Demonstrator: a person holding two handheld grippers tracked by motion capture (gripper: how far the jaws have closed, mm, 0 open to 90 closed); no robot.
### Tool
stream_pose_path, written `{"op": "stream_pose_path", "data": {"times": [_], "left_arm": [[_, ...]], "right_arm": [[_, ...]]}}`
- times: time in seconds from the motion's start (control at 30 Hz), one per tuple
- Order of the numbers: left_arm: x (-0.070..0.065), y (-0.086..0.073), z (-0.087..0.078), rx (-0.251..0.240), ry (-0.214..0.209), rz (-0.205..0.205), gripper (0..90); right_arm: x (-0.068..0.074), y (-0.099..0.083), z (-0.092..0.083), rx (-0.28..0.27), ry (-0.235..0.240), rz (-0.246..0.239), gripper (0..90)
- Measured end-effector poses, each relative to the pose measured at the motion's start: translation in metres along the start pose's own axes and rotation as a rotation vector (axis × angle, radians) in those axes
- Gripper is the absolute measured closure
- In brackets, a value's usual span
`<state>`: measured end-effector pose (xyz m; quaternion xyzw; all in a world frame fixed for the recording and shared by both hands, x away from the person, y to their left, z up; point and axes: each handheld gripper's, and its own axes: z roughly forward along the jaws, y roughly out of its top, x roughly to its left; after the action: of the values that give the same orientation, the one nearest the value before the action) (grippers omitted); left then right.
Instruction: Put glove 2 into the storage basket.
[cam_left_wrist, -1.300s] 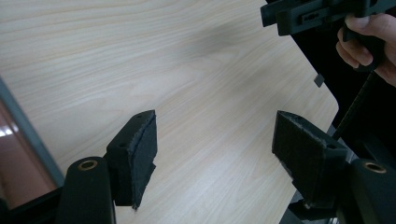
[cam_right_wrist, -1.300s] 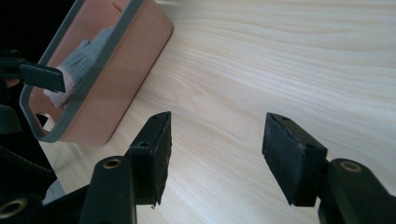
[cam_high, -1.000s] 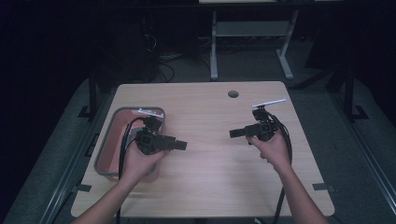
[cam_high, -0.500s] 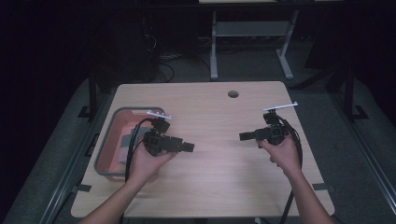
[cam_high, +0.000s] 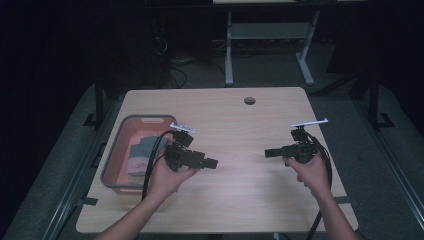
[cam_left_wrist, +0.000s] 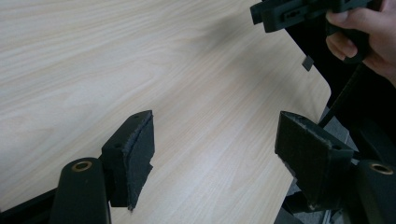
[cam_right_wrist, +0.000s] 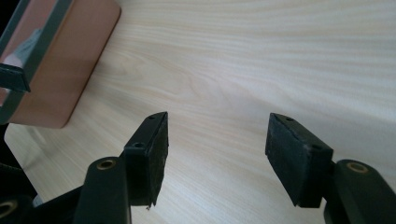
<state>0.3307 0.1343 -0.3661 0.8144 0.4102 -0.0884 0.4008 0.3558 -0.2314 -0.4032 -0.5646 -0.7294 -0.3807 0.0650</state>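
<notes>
Both grippers hang over the bare middle of the wooden table (cam_high: 235, 125), pointing toward each other with a wide stretch of tabletop between them. The left gripper (cam_high: 212, 163) sits just right of the grey-rimmed pink bin (cam_high: 116, 150), which stands at the table's left side; its jaws are spread apart with nothing between them, as the left gripper view makes plain (only wood grain shows in the gap). The right gripper (cam_high: 269, 152) is held at the right side of the table, near the right edge, and its jaws too stand wide with nothing in them. Inside the bin lies a folded grey cloth (cam_high: 142, 151) with a paler piece beside it, untouched by either tool. In the right gripper view the bin's pink wall and grey rim appear at the far left corner, well apart from the jaws.
</notes>
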Motion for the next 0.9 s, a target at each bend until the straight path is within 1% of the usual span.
{"op": "stream_pose_path", "data": {"times": [0.1,0.23,0.33,0.4,0.5,0.6,0.63,0.77,0.8,0.9], "left_arm": [[-0.003,-0.002,0.003,0.003,-0.004,0.003,28.6],[-0.007,-0.004,0.007,0.007,-0.004,0.017,28.6],[-0.010,-0.006,0.010,0.002,-0.006,0.026,28.7],[-0.011,-0.008,0.014,0.004,-0.015,0.029,28.6],[-0.013,-0.012,0.020,0.008,-0.052,0.022,26.9],[-0.016,-0.016,0.025,0.017,-0.060,0.027,26.4],[-0.016,-0.018,0.029,0.028,-0.060,0.036,26.4],[-0.017,-0.021,0.034,0.026,-0.067,0.036,26.6],[-0.017,-0.023,0.035,0.024,-0.070,0.038,26.6],[-0.018,-0.027,0.040,0.025,-0.073,0.044,26.6]], "right_arm": [[-0.004,-0.007,0.001,0.002,-0.005,0.011,39.0],[-0.010,-0.013,0.001,-0.003,-0.006,0.023,38.5],[-0.013,-0.018,0.001,-0.004,-0.011,0.022,38.4],[-0.016,-0.021,0.000,-0.005,-0.014,0.025,38.3],[-0.019,-0.026,-0.001,-0.006,-0.024,0.028,38.3],[-0.022,-0.031,-0.002,-0.007,-0.031,0.018,38.2],[-0.023,-0.033,-0.001,-0.004,-0.033,0.022,38.1],[-0.025,-0.038,-0.001,-0.001,-0.046,0.012,37.8],[-0.026,-0.039,-0.001,0.000,-0.050,0.016,37.7],[-0.027,-0.043,-0.002,-0.008,-0.054,0.013,37.4]]}}
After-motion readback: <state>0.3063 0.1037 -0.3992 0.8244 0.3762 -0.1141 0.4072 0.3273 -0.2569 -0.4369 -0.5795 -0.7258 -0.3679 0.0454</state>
